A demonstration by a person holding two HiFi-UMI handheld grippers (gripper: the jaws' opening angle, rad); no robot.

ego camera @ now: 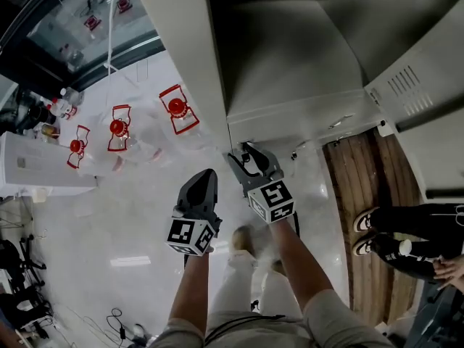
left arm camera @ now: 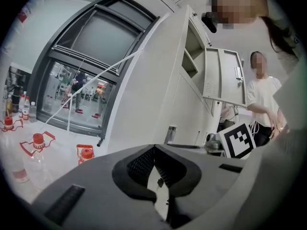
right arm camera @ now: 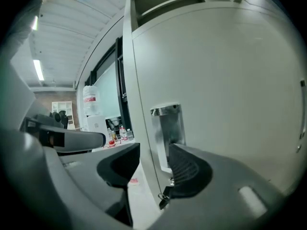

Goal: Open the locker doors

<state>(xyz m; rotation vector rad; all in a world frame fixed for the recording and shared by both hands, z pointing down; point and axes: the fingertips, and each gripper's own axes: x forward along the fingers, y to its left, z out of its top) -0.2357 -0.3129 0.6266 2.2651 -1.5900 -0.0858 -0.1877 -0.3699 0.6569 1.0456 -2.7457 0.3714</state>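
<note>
The grey locker [ego camera: 290,56] stands at the top of the head view, with one upper door [ego camera: 424,71] swung open at the right. My right gripper [ego camera: 243,151] is open at the edge of a closed lower door [right arm camera: 220,95]. In the right gripper view the door's edge runs between the two jaws of the right gripper [right arm camera: 153,153]. The metal handle [right arm camera: 166,131] sits just ahead of the right jaw, and a small key [right arm camera: 163,198] hangs below it. My left gripper [ego camera: 206,175] hangs beside the right one, away from the locker. The left gripper [left arm camera: 154,147] is shut and empty.
Several large water bottles with red handles [ego camera: 176,109] lie on the pale floor to the left. A person in dark trousers [ego camera: 413,238] stands at the right, beside a wooden strip [ego camera: 366,187]. A water dispenser [right arm camera: 90,102] and a window wall [left arm camera: 91,71] stand further off.
</note>
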